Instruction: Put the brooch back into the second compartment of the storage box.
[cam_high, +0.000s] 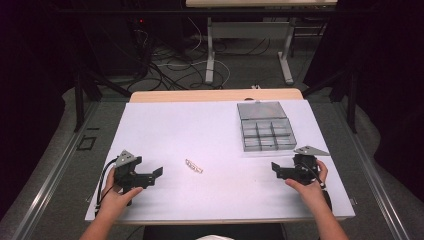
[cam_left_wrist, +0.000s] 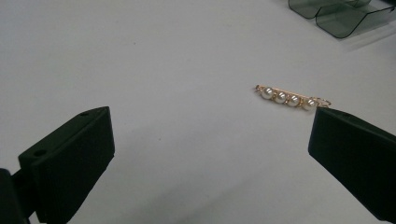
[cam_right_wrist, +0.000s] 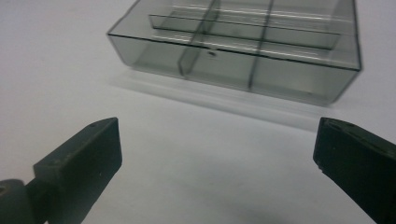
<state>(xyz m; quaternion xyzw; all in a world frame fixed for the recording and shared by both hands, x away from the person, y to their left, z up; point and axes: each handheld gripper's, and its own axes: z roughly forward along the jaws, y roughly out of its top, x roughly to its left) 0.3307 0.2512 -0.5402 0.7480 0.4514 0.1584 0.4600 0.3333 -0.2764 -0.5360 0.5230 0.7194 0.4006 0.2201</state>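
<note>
A small gold pin with a row of pearls (cam_high: 194, 166) lies flat on the white table (cam_high: 175, 125), near the middle front. My left gripper (cam_high: 158, 172) rests to its left, held in a hand, pointing right toward it. In the left gripper view the pearl pin (cam_left_wrist: 292, 98) lies ahead and to the right, just past the right jaw, and my left gripper (cam_left_wrist: 210, 163) is open and empty. My right gripper (cam_high: 274, 168) sits at the front right, open with nothing between its jaws. A clear grey compartment box (cam_high: 267, 134) stands just beyond it.
The box (cam_right_wrist: 243, 46) has several empty compartments, and its lid (cam_high: 260, 109) lies open flat behind it. One corner of the box (cam_left_wrist: 345, 14) shows at the top right of the left gripper view. Table legs and cables are on the floor beyond the table.
</note>
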